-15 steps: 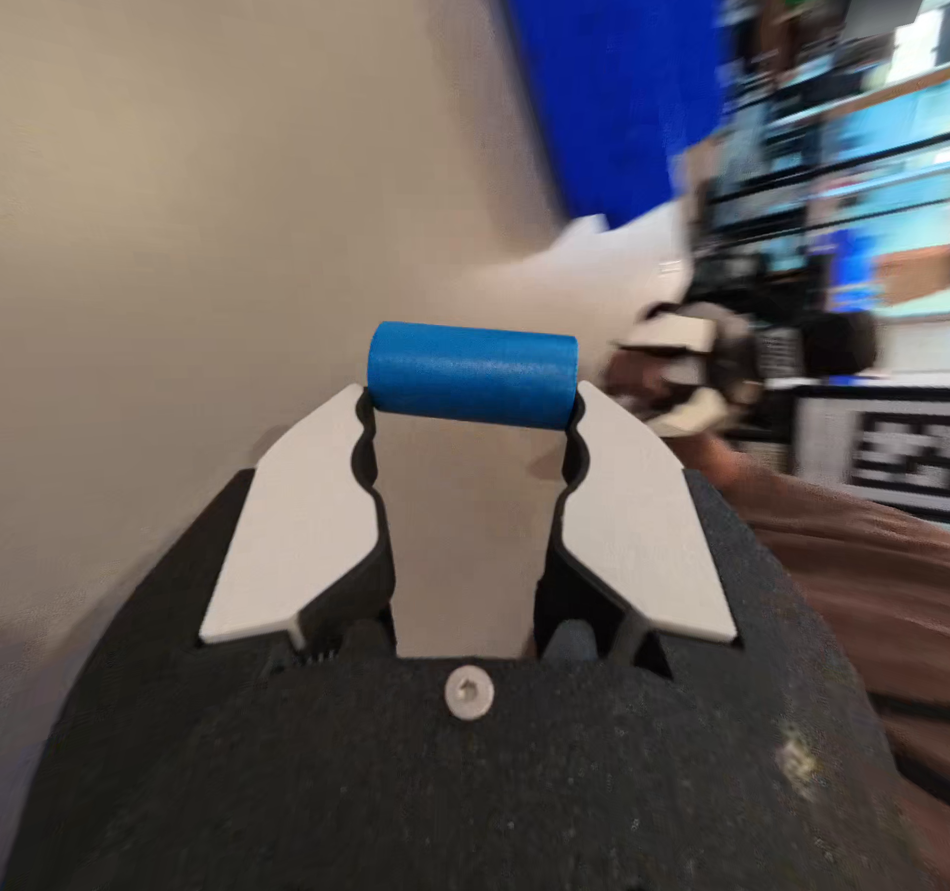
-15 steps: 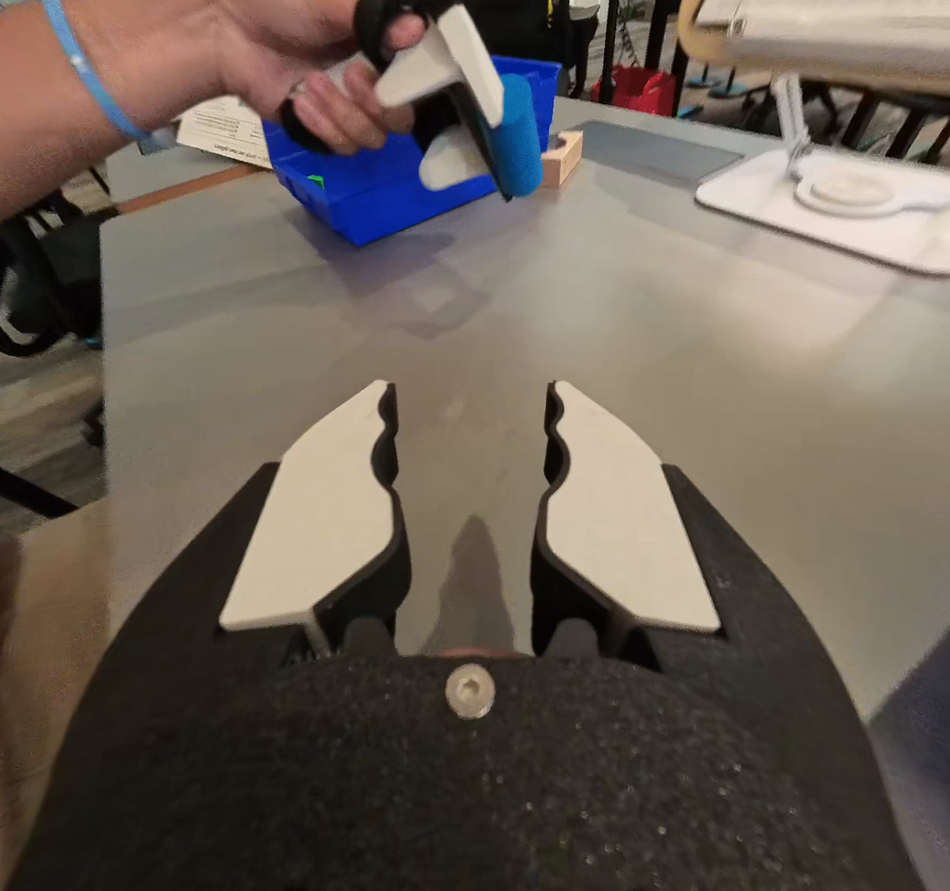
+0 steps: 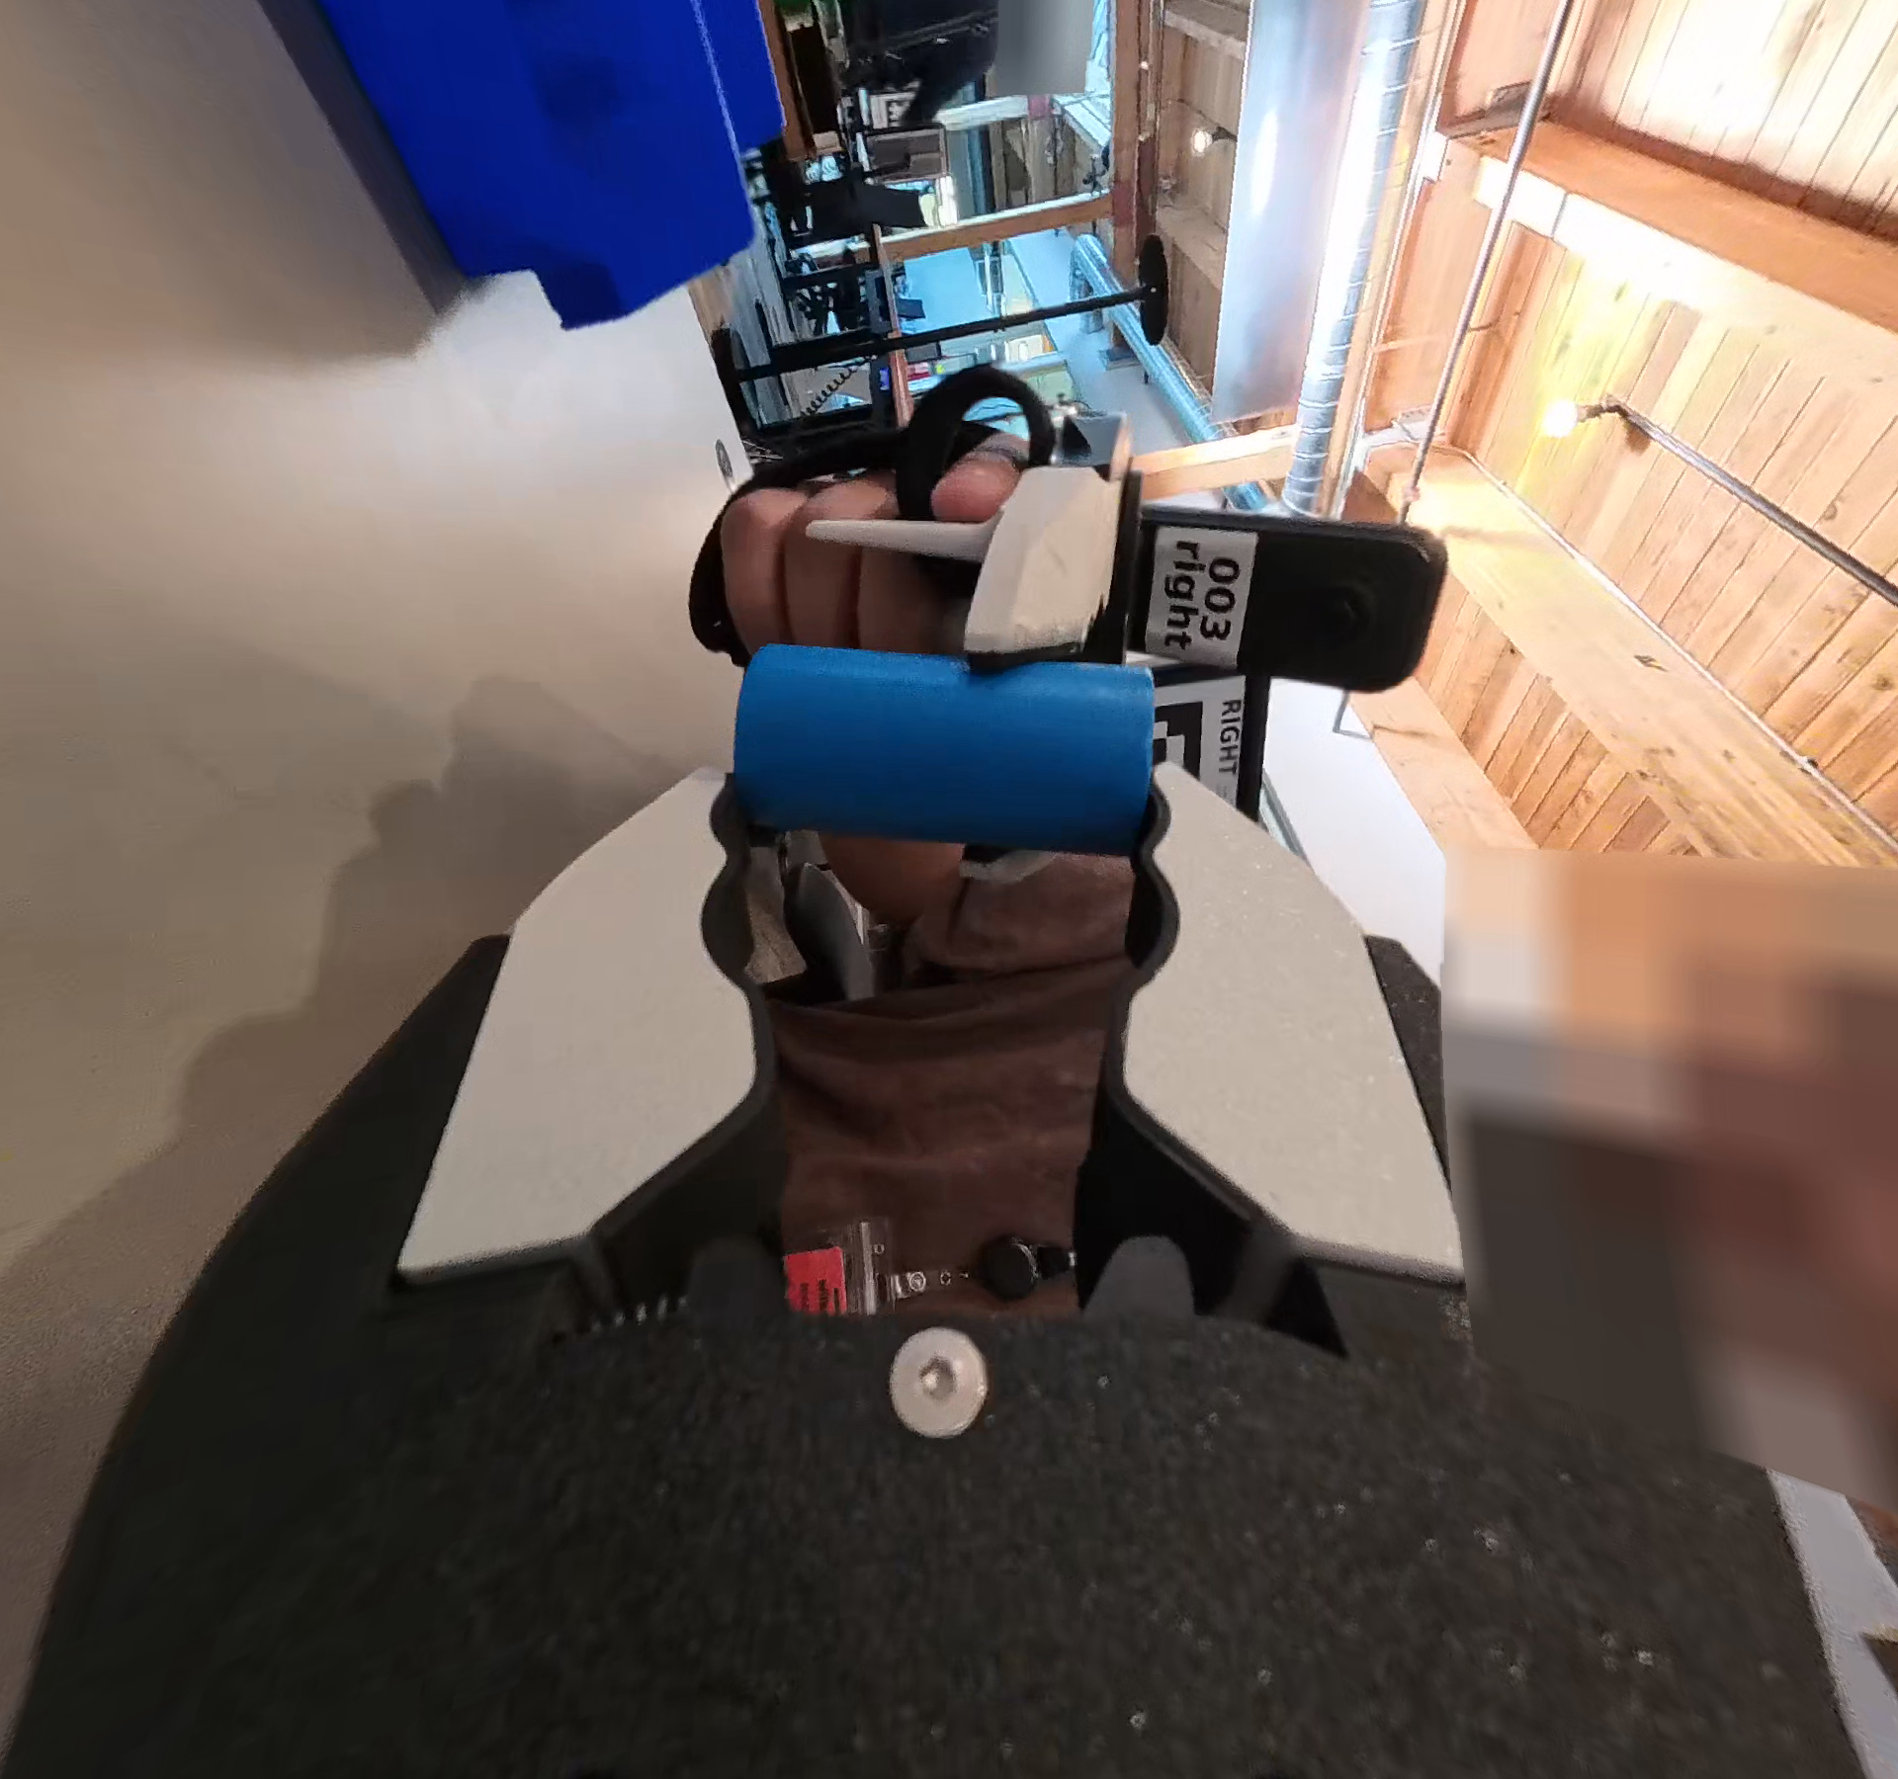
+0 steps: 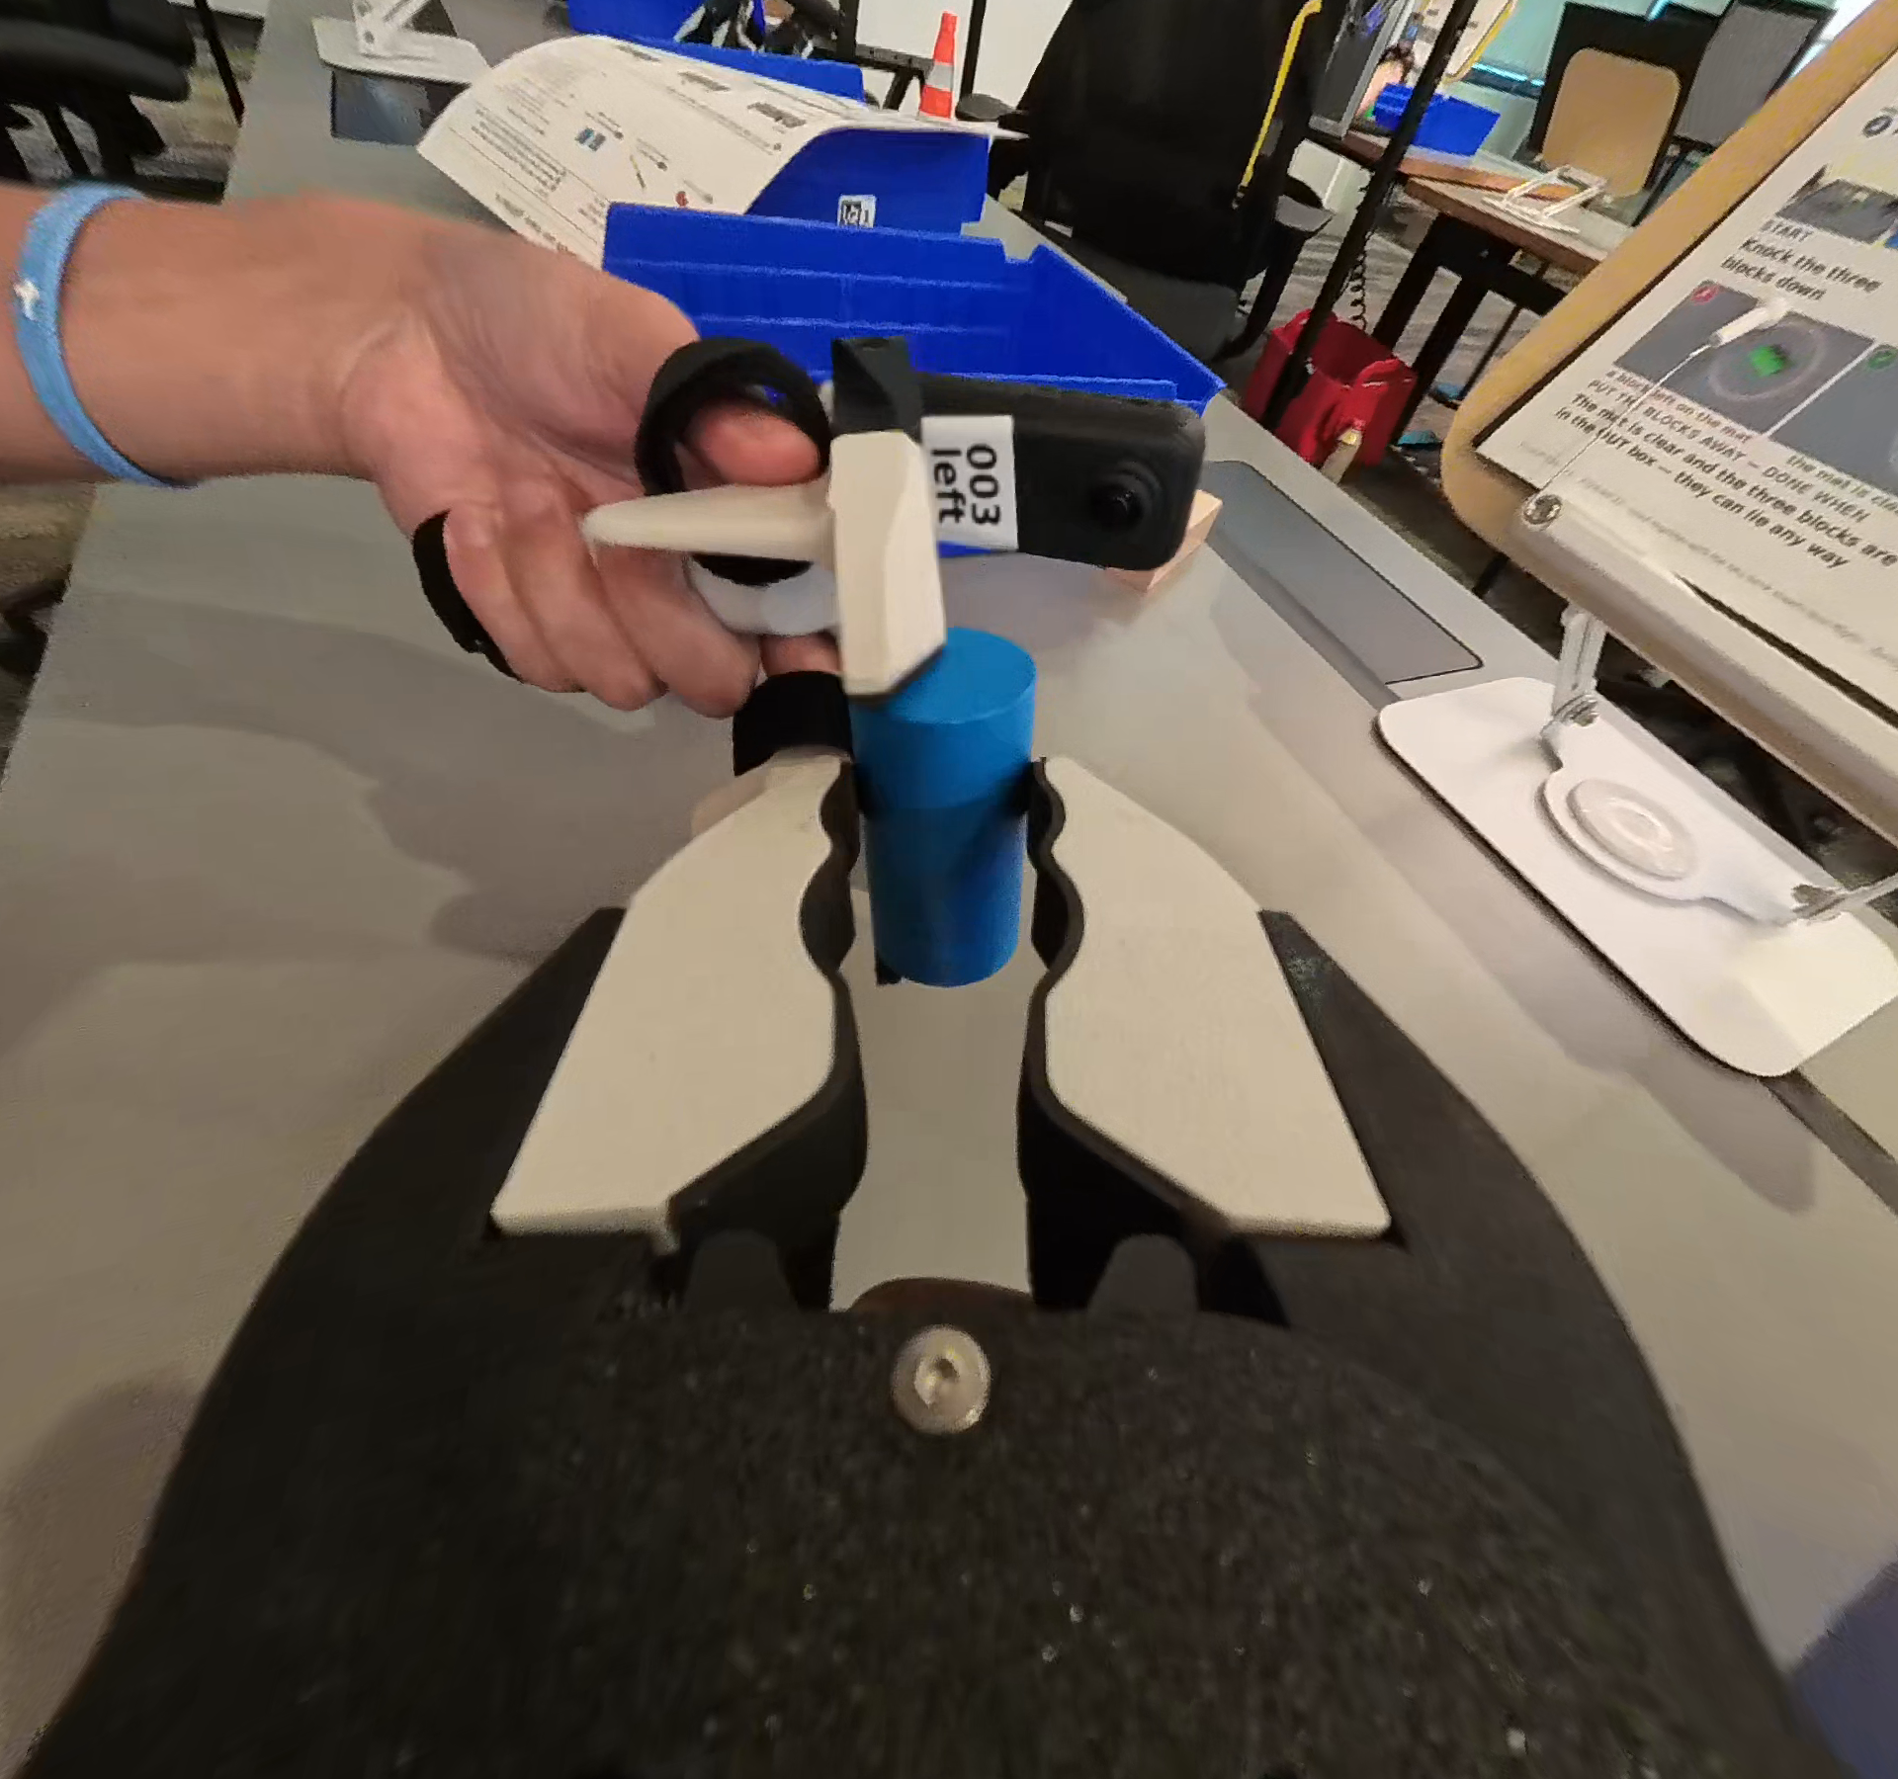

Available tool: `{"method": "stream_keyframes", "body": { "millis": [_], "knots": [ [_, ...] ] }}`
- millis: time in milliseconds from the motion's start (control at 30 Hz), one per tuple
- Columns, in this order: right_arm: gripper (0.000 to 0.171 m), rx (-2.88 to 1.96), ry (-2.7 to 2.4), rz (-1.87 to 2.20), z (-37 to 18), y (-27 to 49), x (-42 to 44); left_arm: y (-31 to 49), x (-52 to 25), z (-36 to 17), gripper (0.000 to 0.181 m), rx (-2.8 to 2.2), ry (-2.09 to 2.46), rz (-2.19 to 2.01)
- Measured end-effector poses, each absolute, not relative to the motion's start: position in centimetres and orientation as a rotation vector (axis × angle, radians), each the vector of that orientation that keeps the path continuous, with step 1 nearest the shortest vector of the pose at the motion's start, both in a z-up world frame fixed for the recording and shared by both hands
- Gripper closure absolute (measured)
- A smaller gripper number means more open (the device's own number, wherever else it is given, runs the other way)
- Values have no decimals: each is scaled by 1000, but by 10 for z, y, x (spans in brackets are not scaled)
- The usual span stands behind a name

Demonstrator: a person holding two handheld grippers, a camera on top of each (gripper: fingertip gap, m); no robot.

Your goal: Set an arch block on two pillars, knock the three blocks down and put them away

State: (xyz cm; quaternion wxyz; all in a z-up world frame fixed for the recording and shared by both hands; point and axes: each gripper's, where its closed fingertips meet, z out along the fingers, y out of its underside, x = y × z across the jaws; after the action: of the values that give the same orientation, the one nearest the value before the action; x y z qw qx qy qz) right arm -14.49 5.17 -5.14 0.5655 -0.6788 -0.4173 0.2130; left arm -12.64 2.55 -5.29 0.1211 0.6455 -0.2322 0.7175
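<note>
A blue cylinder block [image 4: 945, 826] has a matt, faintly grainy finish, like painted wood or foam. The gripper fingers [image 4: 1181, 1011] gripping it are flat, matt pale-grey plastic edged in black rubbery material. Below them, the gripper body [image 4: 924, 1576] is black with a rough, speckled, sandpaper-like texture and one shiny metal screw [image 4: 940, 1379]. The tabletop [image 4: 308, 754] is smooth grey with a soft sheen. Behind sit glossy blue plastic bins [image 4: 904, 302], printed paper sheets [image 4: 616, 128] and a pale bare-wood block [image 4: 1171, 559]. A hand [image 4: 514, 456] wears black cloth finger loops.
</note>
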Motion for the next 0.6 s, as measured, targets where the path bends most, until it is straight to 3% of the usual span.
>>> {"method": "stream_keyframes", "body": {
  "millis": [167,300,433,533,600],
  "knots": [
    [141,-1591,-864,497,-36,47,-120,5,-140,-57,96,2030,-831,2131],
    [141,-1605,-715,399,-6,48,-69,-34,-158,-49,121,2131,-1016,2320],
    [140,-1733,-445,226,16,80,35,-48,-180,-85,120,2649,-1298,2170],
    [140,-1975,-226,118,-14,118,124,-52,-202,-103,121,2980,-1452,2035],
    [140,-2216,-104,92,-62,143,170,-58,-210,-99,121,3024,-1394,2125]
  ]
}}
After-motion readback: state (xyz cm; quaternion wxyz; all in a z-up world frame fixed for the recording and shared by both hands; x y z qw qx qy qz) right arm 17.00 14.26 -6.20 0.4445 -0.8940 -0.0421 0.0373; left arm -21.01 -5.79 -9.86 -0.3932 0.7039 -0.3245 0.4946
